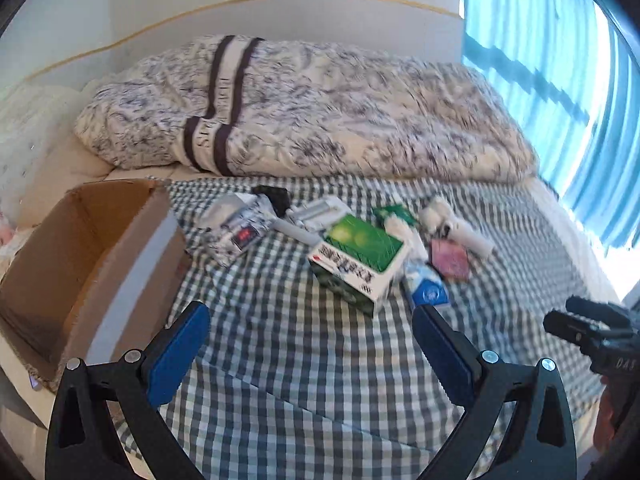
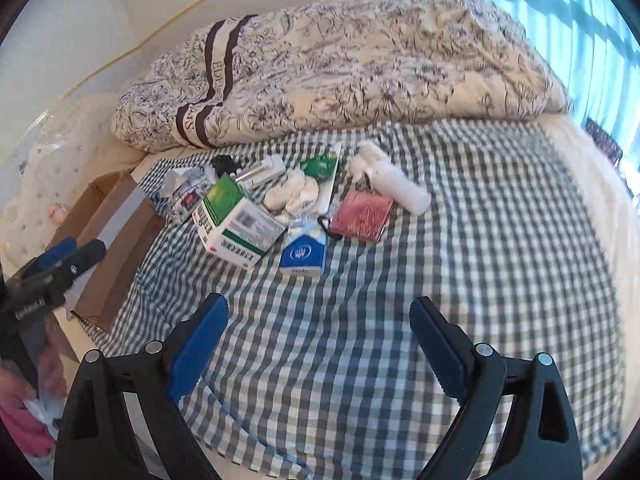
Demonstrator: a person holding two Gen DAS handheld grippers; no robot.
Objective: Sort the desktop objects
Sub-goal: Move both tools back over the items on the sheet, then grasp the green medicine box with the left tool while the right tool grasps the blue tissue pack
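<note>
Clutter point(image 2: 296, 196) heaped mid-bed beside open cardboard box point(image 1: 92, 264), likely for easy sorting; left gripper point(image 1: 310, 344) and right gripper point(image 2: 318, 340) hovering short, jaws spread, empty.

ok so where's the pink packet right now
The pink packet lies flat on the checked sheet at the right of the pile, between the blue and white pack and the white bottle.

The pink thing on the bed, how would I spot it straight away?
Find the folded floral duvet, then look down to the clutter on the checked sheet. At the pile's right edge lies a flat pink packet, just below the white bottle. It is the only pink item; its neighbours are white, green or blue.
</note>
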